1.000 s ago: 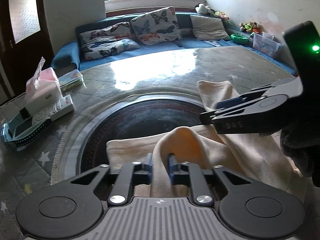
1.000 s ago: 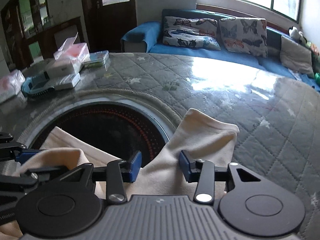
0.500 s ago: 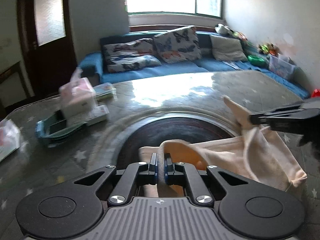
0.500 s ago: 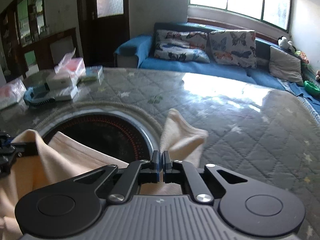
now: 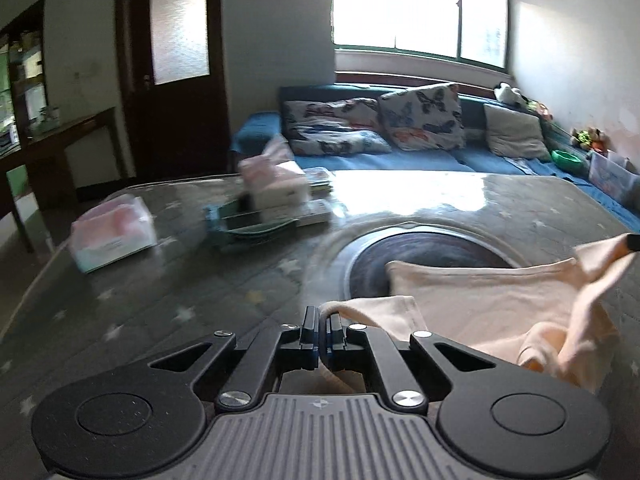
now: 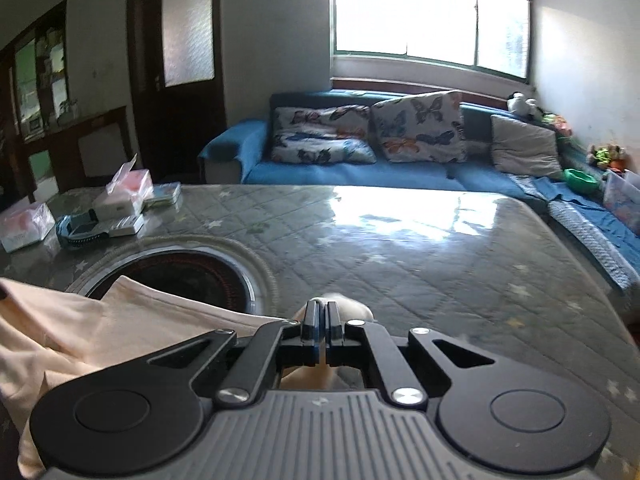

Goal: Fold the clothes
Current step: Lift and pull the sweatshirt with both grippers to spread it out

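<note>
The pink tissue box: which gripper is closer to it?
Left. The left gripper is nearer the pink tissue box; the right gripper sits farther across the table.

Black claw, silver screws, ribbed grey base

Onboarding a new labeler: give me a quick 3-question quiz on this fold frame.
1. True or false: the left gripper is shut on the cream garment.
2. What does the right gripper pinch? A) tissue box B) cream garment C) nothing
3. Fill in: the cloth partly covers a dark ____ inset in the quilted table.

Key: 1 true; 2 B; 3 round.
</note>
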Available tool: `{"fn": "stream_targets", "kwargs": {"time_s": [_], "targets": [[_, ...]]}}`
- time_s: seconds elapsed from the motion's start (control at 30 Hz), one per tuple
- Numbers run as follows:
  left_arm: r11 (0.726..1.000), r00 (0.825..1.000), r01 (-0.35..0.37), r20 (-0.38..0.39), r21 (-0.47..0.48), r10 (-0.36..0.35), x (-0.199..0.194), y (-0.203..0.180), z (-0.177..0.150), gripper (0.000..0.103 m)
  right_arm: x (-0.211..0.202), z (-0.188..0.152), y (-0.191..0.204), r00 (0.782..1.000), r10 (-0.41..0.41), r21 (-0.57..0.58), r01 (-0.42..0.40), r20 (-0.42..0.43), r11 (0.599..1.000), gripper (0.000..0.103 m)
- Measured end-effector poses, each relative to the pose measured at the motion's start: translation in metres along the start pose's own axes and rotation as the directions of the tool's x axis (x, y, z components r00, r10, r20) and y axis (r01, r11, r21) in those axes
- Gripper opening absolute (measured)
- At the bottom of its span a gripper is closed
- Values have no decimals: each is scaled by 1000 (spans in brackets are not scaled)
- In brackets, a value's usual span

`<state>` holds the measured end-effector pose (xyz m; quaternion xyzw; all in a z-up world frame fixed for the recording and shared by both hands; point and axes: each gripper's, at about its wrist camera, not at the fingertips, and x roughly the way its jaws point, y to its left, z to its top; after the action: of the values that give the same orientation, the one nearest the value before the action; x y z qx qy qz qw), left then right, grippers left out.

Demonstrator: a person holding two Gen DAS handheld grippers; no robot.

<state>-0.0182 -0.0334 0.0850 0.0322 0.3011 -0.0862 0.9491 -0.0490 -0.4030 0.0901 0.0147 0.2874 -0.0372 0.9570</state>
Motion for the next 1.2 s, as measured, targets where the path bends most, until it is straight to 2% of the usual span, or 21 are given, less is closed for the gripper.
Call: {"fn": "stream_targets", "kwargs": {"time_s": [0.17,0.33,0.57,0.73,0.77,0.83,1.03,1.1,1.17,1.2], "targets": [[999,1000,-21,-6,-39,21,-24,21,-14,3,-37,-13,-21,998,-51,22,50,38,999,2],[997,998,-14,-56,-75,10,-35,36,-30,3,-62,-31,-44,992,-115,54,113,43,992,2],[996,991,-38,-127,-77,28,-33,44,-46,4,-66,-59,-70,984,-173,98,176,-36,980,2],[998,989,-45,-141,-31,41,-34,41,-49,4,-67,-73,-81,981,-177,137,188,-83,973,2],[999,989,-46,-142,-22,42,-35,40,-49,8,-67,-76,-81,979,-181,138,193,-91,972,3],[999,989,-46,-141,-4,45,-35,39,-48,9,-68,-78,-83,978,-183,139,196,-102,971,3],[999,994,-30,-101,35,33,-45,39,-43,22,-74,-77,-83,971,-218,144,230,-98,962,10],[999,995,-27,-92,45,31,-48,39,-40,28,-76,-75,-82,971,-218,136,229,-94,964,14],[998,996,-35,-75,51,39,-51,39,-37,34,-77,-74,-77,974,-209,115,219,-91,969,26],[998,997,-41,-67,50,44,-53,40,-36,34,-76,-73,-75,976,-199,107,209,-91,972,29]]}}
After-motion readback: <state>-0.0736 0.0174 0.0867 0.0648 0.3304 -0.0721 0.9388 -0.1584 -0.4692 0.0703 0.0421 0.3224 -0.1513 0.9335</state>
